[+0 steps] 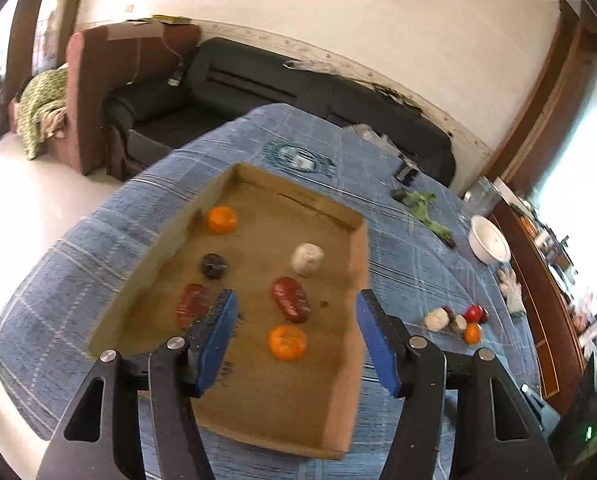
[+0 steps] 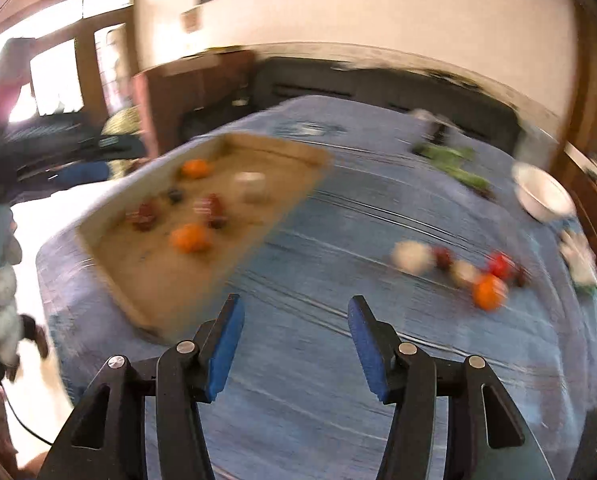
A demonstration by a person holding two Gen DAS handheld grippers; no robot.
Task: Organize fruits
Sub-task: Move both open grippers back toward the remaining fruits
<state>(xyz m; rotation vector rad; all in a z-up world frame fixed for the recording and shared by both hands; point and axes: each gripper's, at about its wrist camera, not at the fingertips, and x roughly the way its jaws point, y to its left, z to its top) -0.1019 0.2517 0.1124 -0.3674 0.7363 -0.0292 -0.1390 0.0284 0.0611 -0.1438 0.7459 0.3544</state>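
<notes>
Both my tongs stand apart and empty; the loose fruits (image 2: 458, 268) lie ahead and to the right of my right gripper (image 2: 296, 344), nearer to it than to my left gripper (image 1: 296, 336), which hangs over the cardboard tray (image 1: 356, 340).

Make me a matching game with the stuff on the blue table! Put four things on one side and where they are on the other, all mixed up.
Things:
1. white bowl
2. black round fruit
3. green leafy sprig
4. left gripper

Places or states:
A. inside the cardboard tray
B. open, nothing between the blue pads
C. on the cloth beyond the tray's far right corner
D. near the table's right edge

Pairs: 1-D, 2-A, 3-C, 4-B
</notes>
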